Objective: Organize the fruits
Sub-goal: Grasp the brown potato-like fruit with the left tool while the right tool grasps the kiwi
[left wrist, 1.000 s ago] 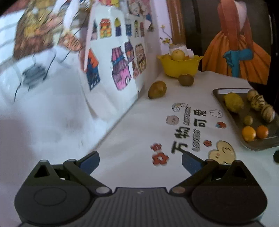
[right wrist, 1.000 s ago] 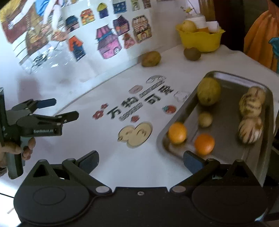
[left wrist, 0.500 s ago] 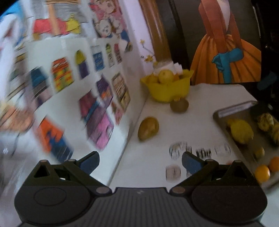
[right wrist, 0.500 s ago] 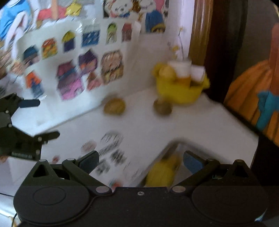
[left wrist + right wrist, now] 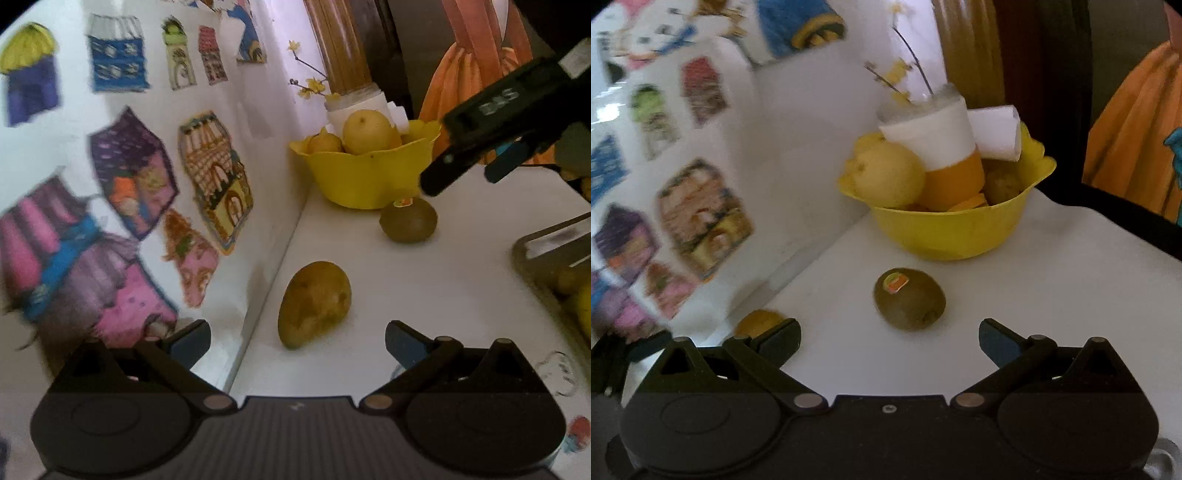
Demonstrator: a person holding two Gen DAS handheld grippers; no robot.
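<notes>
Now both of our grippers hang wide open and empty over loose fruit on the worktop.

Our left gripper [image 5: 297, 341] frames the mango [image 5: 314, 304]; our right gripper [image 5: 889, 338] frames the kiwi [image 5: 909, 298], at 6 o'clock from the yellow bowl [image 5: 955, 229]. We count one mango, one kiwi, one bowl, one tray [image 5: 532, 254]. Either rounded fruit could roll off-centre as the jaws close; the bowl looks crowded.
</notes>
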